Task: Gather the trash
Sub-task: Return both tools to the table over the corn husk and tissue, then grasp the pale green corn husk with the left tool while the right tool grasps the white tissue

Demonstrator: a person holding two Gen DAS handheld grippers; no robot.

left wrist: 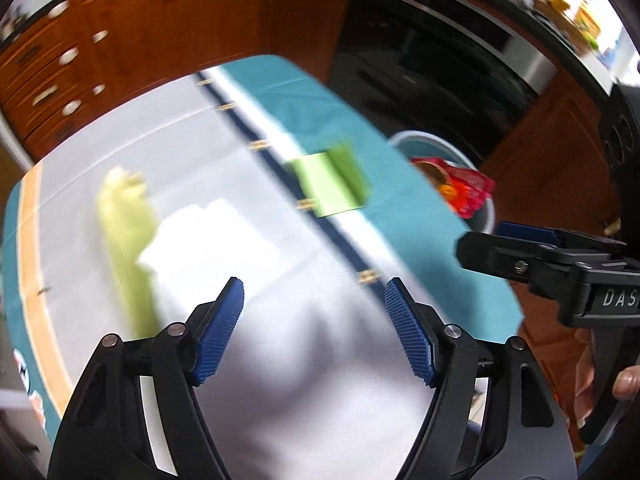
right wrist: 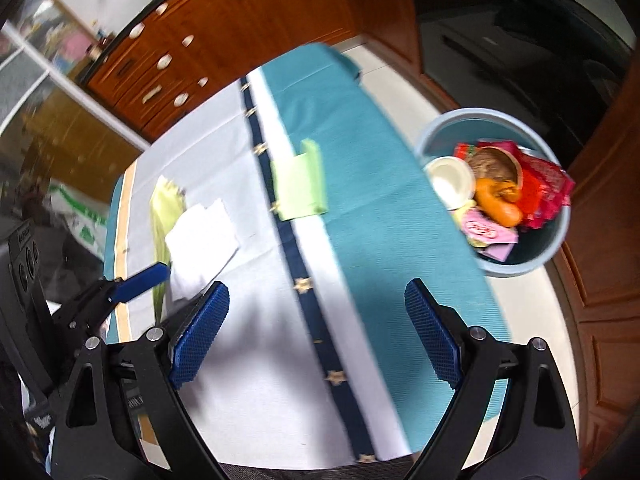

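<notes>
A white napkin lies on the tablecloth beside a pale yellow-green wrapper. A green folded paper lies further right on the cloth. A light blue trash bin on the floor right of the table holds red packets, a cup and other trash. My left gripper is open and empty above the cloth, short of the napkin. My right gripper is open and empty above the table's near part. It also shows in the left wrist view.
The table has a teal and white cloth with a dark starred stripe. Brown wooden cabinets stand behind it, a dark oven at the back right. The bin stands close to the table's right edge.
</notes>
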